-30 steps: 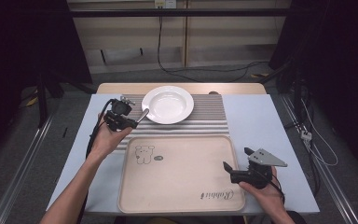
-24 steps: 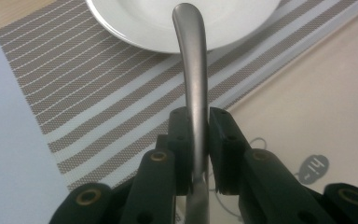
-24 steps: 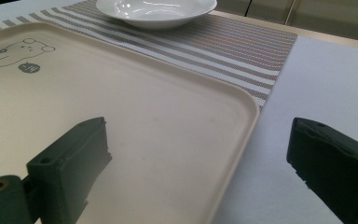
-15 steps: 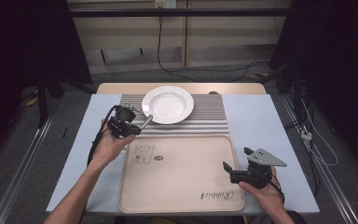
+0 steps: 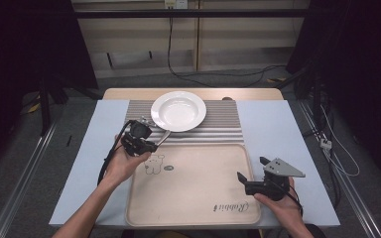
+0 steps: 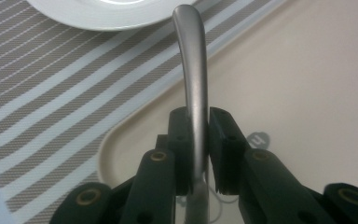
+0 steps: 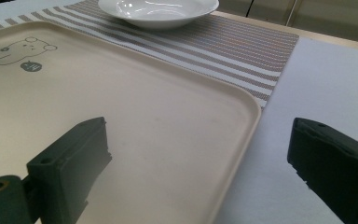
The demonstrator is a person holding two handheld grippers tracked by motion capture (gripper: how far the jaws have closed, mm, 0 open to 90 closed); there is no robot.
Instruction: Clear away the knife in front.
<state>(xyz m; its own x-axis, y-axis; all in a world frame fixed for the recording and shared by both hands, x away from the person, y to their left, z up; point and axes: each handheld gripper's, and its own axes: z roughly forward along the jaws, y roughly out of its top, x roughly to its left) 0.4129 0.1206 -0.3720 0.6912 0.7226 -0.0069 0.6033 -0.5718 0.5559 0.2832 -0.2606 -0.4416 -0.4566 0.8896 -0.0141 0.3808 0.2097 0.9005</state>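
My left gripper (image 5: 155, 145) is shut on the handle of a metal utensil (image 5: 163, 136) and hovers over the far left corner of the beige tray (image 5: 193, 198). In the left gripper view the handle (image 6: 193, 60) runs up between the jaws towards the white plate (image 6: 102, 11), and its working end is hidden under the jaws. The plate (image 5: 178, 110) rests on a striped placemat (image 5: 223, 124). At the tray's near right corner my right gripper (image 5: 251, 167) is open with nothing in it. Its jaws (image 7: 200, 140) stand wide apart, one on each side of the tray's rim (image 7: 242, 135).
A pale blue cover (image 5: 278, 134) spreads over the table under the tray and the mat. The tray carries a small bear drawing (image 5: 154, 163) near its far left corner. Dark floor, cables and rails surround the table.
My left gripper has carried the utensil a little nearer and to the right, from beside the plate to over the tray's far left corner. The right gripper has stayed put.
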